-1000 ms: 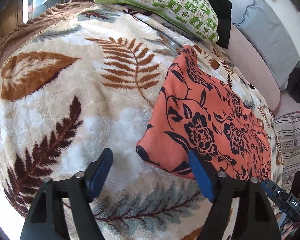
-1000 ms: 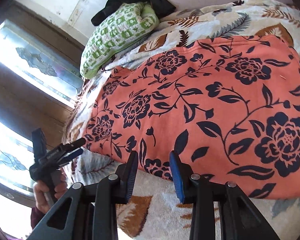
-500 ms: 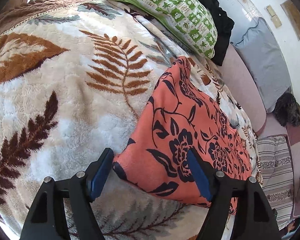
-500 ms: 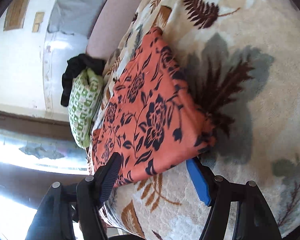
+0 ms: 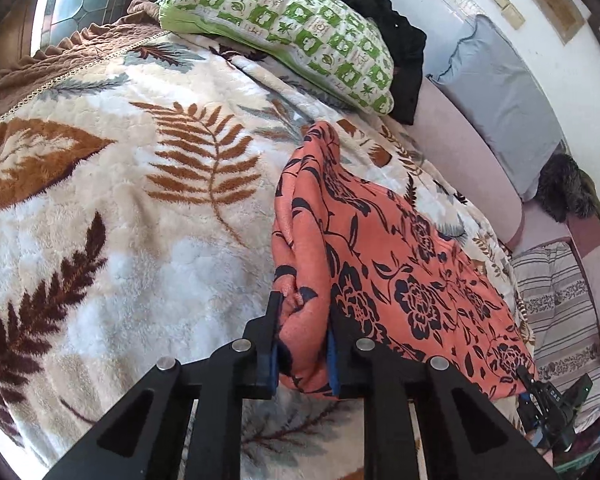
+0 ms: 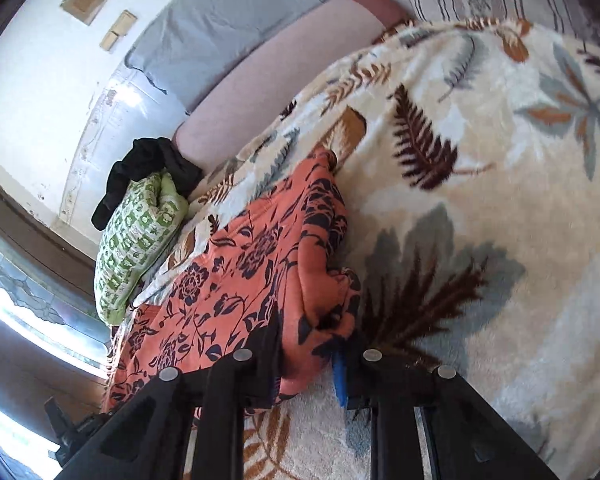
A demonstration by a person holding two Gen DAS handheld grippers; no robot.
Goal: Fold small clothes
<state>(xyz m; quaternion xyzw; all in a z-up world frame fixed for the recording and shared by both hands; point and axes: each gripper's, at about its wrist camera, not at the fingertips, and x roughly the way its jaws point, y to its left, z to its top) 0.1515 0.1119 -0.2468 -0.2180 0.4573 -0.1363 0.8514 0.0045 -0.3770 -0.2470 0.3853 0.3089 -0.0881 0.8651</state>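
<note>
On a fleece blanket (image 5: 112, 240) printed with brown and grey fern leaves, your left gripper (image 5: 303, 344) is closing, its blue-padded jaws pinching a bunched corner of the orange floral garment (image 5: 400, 264). From that corner the cloth runs toward two o'clock across the bed and lies mostly flat. At twelve o'clock in the left wrist view a green-and-white patterned pillow (image 5: 284, 28) rests at the blanket's far edge, with a black garment (image 5: 384, 16) heaped just behind it. At three o'clock a grey cushion (image 5: 500, 92) leans against the white wall.

In the right wrist view your right gripper (image 6: 312, 356) is also closing, with the garment's other near corner between its jaws; the left jaw presses the cloth, while blur makes contact at the right blue pad hard to judge. The fabric stretches toward ten o'clock from there. No brand, label or legible writing shows on the garment, pillow or either tool.
</note>
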